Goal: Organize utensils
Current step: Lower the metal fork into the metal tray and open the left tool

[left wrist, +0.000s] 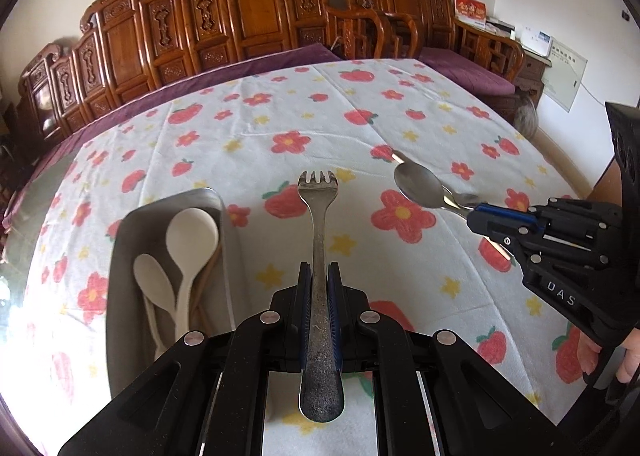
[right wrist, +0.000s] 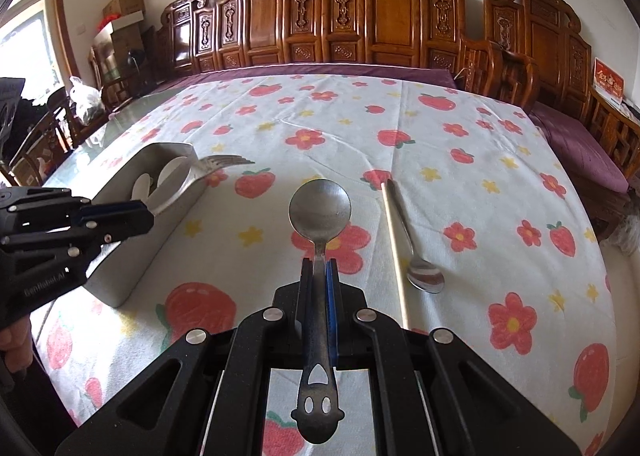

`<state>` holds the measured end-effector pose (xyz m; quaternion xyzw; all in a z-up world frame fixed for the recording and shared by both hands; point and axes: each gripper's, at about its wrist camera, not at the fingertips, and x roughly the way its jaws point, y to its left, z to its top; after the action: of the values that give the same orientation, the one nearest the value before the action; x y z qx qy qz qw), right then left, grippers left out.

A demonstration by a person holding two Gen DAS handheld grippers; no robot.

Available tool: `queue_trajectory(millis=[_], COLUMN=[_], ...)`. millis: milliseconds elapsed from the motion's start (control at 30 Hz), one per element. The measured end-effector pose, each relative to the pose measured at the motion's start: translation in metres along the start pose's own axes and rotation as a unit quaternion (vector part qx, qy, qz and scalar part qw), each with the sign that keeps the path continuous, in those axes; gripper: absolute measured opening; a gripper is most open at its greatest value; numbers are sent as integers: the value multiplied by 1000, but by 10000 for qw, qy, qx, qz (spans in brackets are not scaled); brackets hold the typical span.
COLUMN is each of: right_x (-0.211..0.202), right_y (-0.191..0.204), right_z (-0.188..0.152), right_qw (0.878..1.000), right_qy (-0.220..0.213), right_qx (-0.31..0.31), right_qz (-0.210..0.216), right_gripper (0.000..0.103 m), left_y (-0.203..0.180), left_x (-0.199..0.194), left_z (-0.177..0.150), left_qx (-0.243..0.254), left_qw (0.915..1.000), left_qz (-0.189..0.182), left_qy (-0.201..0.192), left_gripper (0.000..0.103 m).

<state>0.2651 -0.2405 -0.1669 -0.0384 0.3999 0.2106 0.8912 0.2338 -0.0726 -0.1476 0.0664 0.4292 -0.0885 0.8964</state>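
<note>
My left gripper (left wrist: 319, 270) is shut on a metal fork (left wrist: 319, 216), tines pointing away, held above the table just right of a grey utensil box (left wrist: 128, 240) that holds two white spoons (left wrist: 188, 244). My right gripper (right wrist: 319, 268) is shut on a metal spoon (right wrist: 320, 212), bowl forward, over the tablecloth. The right gripper also shows in the left wrist view (left wrist: 476, 212), the left one in the right wrist view (right wrist: 148, 212) beside the box (right wrist: 132, 256). A second metal spoon (right wrist: 420, 264) and a wooden chopstick (right wrist: 394, 248) lie on the table to the right.
The table carries a white cloth with red flowers and strawberries (right wrist: 480, 184). Carved wooden benches with purple cushions (right wrist: 360, 24) line the far side and right. Boxes and a bag stand at the far left (right wrist: 120, 24).
</note>
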Motion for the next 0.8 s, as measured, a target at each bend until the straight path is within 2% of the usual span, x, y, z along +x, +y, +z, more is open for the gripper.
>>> queue_trajectory(millis=[500,800], right_x=[-9,-4], right_y=[50,56], right_z=[-1,-3], right_qw=[9987,9985], right_qy=[-120,-67], right_qx=[-451,-503], right_qz=[207,206], right_gripper=[7,7], left_y=[68,114], left_x=[-36,-13], left_z=[-16,-31], left_qx=[-426,-844], left_qw=[9985,9952], left_qz=[225,476], left_qy=[-243,-135], left_gripper=[7,7])
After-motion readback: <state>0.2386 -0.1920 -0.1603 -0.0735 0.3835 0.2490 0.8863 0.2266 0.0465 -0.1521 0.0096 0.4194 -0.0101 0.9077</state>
